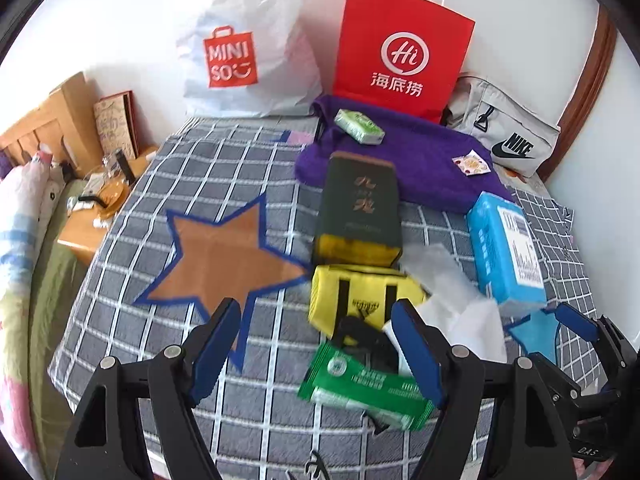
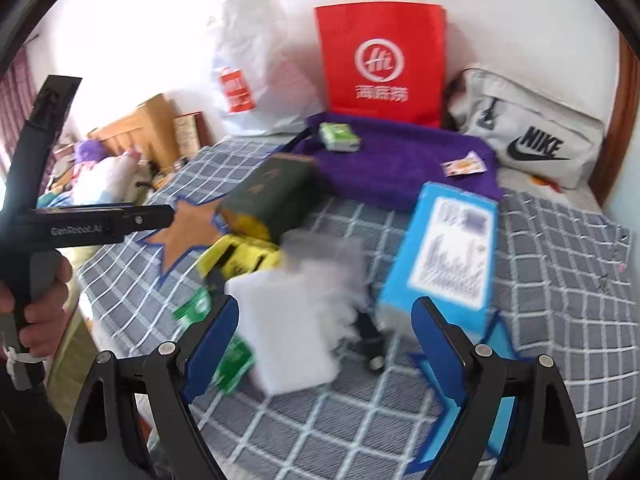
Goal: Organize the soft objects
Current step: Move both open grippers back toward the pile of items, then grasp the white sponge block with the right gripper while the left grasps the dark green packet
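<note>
Holding a gripper in each hand above the checked bedspread (image 1: pixel 248 420), we have both sets of jaws spread wide and gripping nothing. Our left gripper (image 1: pixel 316 350) hangs over the near edge of the clutter: between its blue pads we see the green packet (image 1: pixel 368 396), a black strap, and just beyond them the yellow pouch (image 1: pixel 360 296), but neither pad presses on any of these. Our right gripper (image 2: pixel 326 346) frames a blurred white foam block (image 2: pixel 296 328) with the blue tissue pack (image 2: pixel 444 252) near its right finger; we cannot tell whether the pads touch the block, though the gap stays wide on both sides.

The soft things lie mid-bed: the dark green box (image 1: pixel 360 204) sits behind the yellow pouch, and the purple towel (image 1: pixel 420 160) lies further back carrying a small green pack (image 1: pixel 359 126). A red paper bag (image 1: pixel 400 48), a white shopping bag (image 1: pixel 244 48) and a grey Nike bag (image 1: pixel 508 136) stand against the wall.
</note>
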### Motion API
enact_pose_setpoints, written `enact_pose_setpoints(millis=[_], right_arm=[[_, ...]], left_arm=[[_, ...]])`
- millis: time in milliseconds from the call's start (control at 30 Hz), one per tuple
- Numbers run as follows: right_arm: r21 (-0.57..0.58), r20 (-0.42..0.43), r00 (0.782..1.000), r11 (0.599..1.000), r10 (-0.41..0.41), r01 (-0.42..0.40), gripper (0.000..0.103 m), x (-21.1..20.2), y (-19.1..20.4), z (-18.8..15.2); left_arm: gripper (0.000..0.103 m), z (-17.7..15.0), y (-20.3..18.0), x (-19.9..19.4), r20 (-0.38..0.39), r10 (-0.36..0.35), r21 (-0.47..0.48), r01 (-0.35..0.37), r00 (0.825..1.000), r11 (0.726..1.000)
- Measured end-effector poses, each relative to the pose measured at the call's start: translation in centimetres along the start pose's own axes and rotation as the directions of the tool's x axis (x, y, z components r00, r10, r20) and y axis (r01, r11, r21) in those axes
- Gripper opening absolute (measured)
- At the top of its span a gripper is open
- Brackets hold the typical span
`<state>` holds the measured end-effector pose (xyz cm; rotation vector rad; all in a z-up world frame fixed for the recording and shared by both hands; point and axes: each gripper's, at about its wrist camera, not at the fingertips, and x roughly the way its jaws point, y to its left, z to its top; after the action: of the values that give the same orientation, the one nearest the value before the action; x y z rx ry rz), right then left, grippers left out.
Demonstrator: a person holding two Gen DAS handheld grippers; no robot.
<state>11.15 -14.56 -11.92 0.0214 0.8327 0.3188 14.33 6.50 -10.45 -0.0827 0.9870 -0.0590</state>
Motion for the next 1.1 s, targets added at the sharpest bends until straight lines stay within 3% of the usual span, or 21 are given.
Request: enact_pose_setpoints(millis=[333, 400, 467, 533, 767, 1100], right_arm=[[0.005, -0.049, 0.999, 1.000, 0.015, -0.015, 0.087, 3.3, 1.3, -2.6], [0.004, -0.067, 0.998, 1.000, 0.018, -0.017, 0.080, 4.1, 1.5, -2.8], [-0.002, -0.082, 0.996, 0.999, 0.039, -0.040, 0.062, 4.8, 1.8, -2.9], [-0.018, -0.088, 0.995, 0.999, 0.039, -0.041, 0.053, 5.1, 2.2, -3.0], [-0.044, -0.001, 1.000, 0.999, 0.006, -0.006, 0.052, 1.8, 1.8, -3.6], [0.024, 0.012, 0.995, 0.995, -0.095, 0.095, 0.052, -2.6, -3.0, -6.7]], left_arm=[[0.077, -3.9, 2.1, 1.4, -0.043, -0.010, -0.032, 0.009, 0.999, 0.999], [0.077, -4.1, 2.2, 2.0, -0.062, -0.004, -0.035, 0.002, 0.998, 0.999], [0.077, -4.4, 2.1, 2.3, -0.074, -0.004, -0.039, 0.001, 0.997, 0.999], [0.077, -4.8, 2.0, 2.4, -0.083, -0.004, -0.042, 0.001, 0.997, 0.999], [0.077, -7.1, 0.5, 3.0, -0.131, -0.030, -0.023, 0.027, 0.991, 0.999], [0.077, -8.2, -2.2, 4.7, -0.203, -0.127, -0.083, 0.112, 0.971, 0.990]])
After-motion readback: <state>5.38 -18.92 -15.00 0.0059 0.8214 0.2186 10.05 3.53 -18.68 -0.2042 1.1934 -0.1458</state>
